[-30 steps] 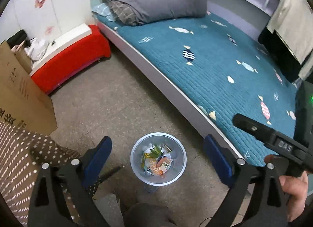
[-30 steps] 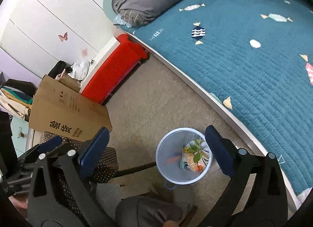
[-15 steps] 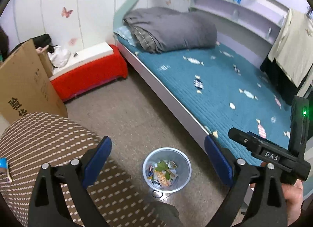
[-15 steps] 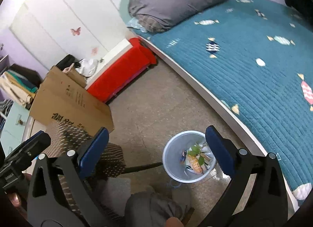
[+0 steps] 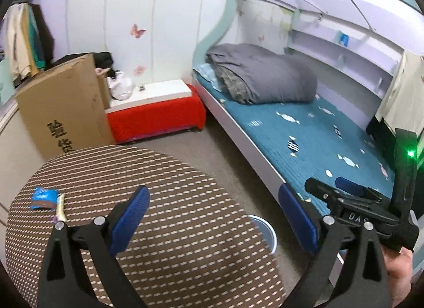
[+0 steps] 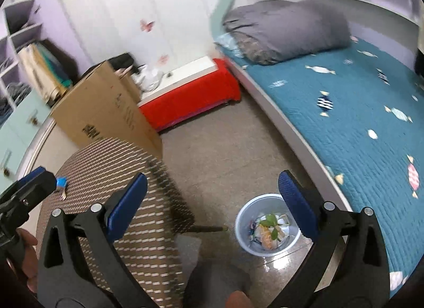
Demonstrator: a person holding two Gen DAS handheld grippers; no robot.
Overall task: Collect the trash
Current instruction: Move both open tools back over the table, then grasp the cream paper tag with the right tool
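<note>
A blue wrapper with a small pale wrapper beside it lies on the left part of the round brown patterned table. My left gripper is open and empty above the table, to the right of the wrappers. The grey trash bin holds several scraps and stands on the floor between table and bed; only its rim shows in the left wrist view. My right gripper is open and empty, high above the floor left of the bin. The blue wrapper also shows in the right wrist view.
A bed with a teal quilt and a grey duvet runs along the right. A red bench and a cardboard box stand by the far wall. The right gripper's body shows at the right.
Both grippers have risen and tilted up from looking down at the bin. The table top and the wrappers on it have come into the left wrist view. Both stay open.
</note>
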